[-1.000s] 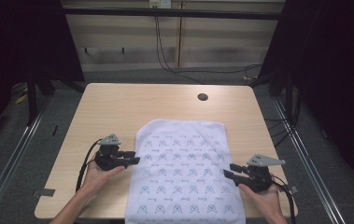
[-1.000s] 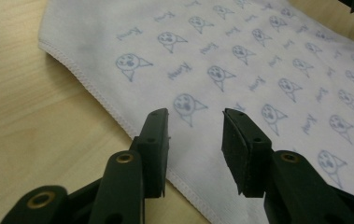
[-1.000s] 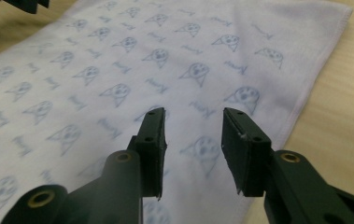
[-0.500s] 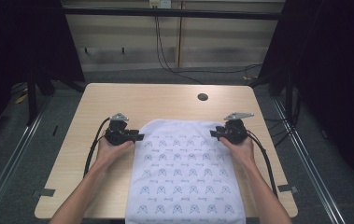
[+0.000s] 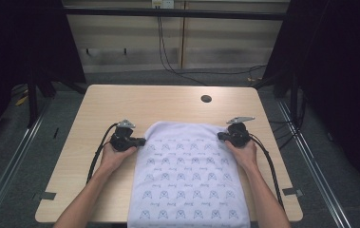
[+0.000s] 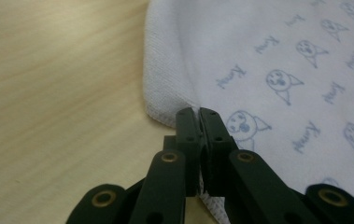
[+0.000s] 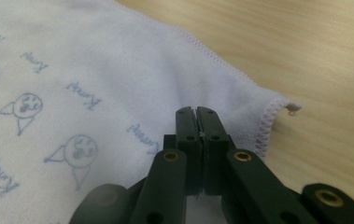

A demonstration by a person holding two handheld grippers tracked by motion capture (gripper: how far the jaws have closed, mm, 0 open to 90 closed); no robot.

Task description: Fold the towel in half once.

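A pale towel [image 5: 187, 180] printed with small blue faces and words lies flat on the wooden table [image 5: 168, 104], its near end hanging over the front edge. My left gripper [image 5: 143, 141] is at the towel's far left corner, jaws shut on the hem. In the left gripper view the jaws of that gripper [image 6: 197, 112] pinch the towel [image 6: 282, 56] at its woven edge. My right gripper [image 5: 220, 136] is at the far right corner. In the right gripper view, the gripper [image 7: 196, 111] is shut on the towel [image 7: 95, 70] beside the stitched corner.
A dark round hole [image 5: 206, 99] sits in the tabletop beyond the towel. Bare wood surrounds the towel on the left, right and far sides. Cables trail from both grippers along the person's forearms. Dark frame posts stand at both sides of the table.
Both grippers have moved from the towel's mid sides up to its far corners and shut on it there. Little has shifted in the last half second.
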